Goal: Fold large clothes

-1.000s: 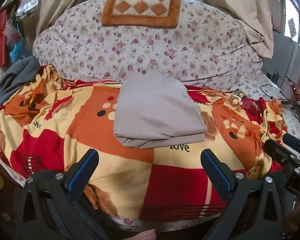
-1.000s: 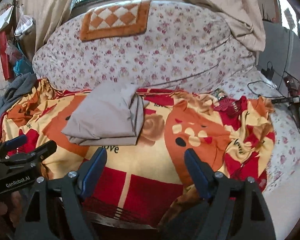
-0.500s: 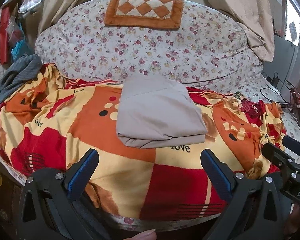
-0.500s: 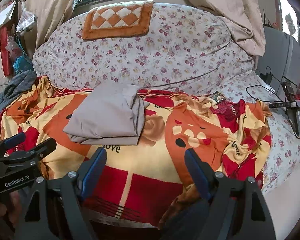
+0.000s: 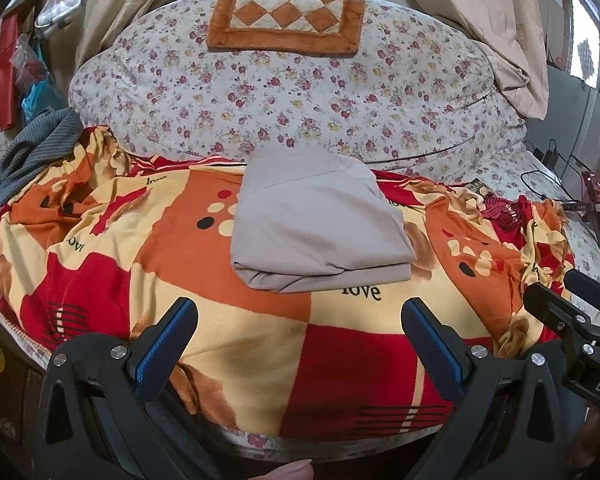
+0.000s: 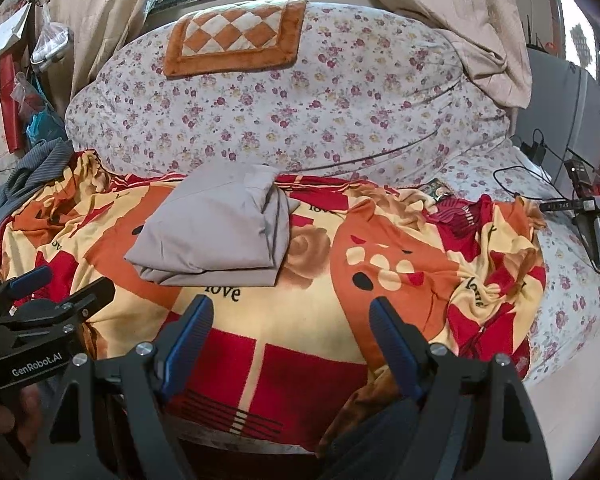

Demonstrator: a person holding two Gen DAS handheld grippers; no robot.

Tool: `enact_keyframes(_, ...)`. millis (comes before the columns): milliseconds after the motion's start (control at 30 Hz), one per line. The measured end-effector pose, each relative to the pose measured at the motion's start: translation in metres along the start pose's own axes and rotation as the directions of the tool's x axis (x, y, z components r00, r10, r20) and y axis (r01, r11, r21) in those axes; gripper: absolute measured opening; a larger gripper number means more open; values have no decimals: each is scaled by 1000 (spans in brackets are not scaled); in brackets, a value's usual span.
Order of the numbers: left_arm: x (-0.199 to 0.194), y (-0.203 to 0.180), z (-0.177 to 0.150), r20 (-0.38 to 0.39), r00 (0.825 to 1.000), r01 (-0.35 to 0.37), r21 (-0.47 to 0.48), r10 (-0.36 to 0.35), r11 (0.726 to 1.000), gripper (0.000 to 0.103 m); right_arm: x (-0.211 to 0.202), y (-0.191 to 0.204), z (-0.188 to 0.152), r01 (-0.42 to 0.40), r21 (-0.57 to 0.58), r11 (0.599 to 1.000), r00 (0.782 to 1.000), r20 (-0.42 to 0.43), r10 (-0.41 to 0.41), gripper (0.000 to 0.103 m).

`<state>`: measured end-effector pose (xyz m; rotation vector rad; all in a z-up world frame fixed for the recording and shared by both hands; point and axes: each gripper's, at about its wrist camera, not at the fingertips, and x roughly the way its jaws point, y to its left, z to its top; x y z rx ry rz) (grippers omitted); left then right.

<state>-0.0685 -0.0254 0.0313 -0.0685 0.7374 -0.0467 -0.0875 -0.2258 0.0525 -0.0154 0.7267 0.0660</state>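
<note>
Grey garment (image 5: 320, 220) lies folded mid-bed on the patterned blanket (image 5: 260, 340), unchanged over the last second. Left tool (image 5: 298, 344) and right tool (image 6: 290, 338) both gape wide, empty, drawn slightly back at the near edge. Fold looks finished; hands retreating.

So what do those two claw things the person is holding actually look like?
Both are matte black plastic frames with silver screws. The left gripper and right gripper each have two fingers lined with ribbed blue pads. White lettering on the left one's body reads GenRobot.AI.
</note>
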Motion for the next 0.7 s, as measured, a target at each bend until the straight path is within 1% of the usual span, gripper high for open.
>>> enact_keyframes(267, 2, 0, -2, -3, 1000, 0, -1, 0, 1000, 100, 1, 1, -1, 1, 3, 1000, 1000, -4, -1, 83)
enact_keyframes(467, 5, 3, -6, -9, 1000, 15, -3, -15, 1000, 100, 5, 2, -5, -2, -2, 1000, 1000, -10, 2, 83)
enact_keyframes(600, 3, 2, -7, 17, 1000, -9, 9, 9, 1000, 100, 6, 3, -6, -2, -1, 1000, 1000, -12, 2, 83)
enact_keyframes(700, 3, 4, -7, 16, 1000, -9, 8, 8, 1000, 100, 6, 3, -6, -2, -2, 1000, 1000, -13, 2, 83)
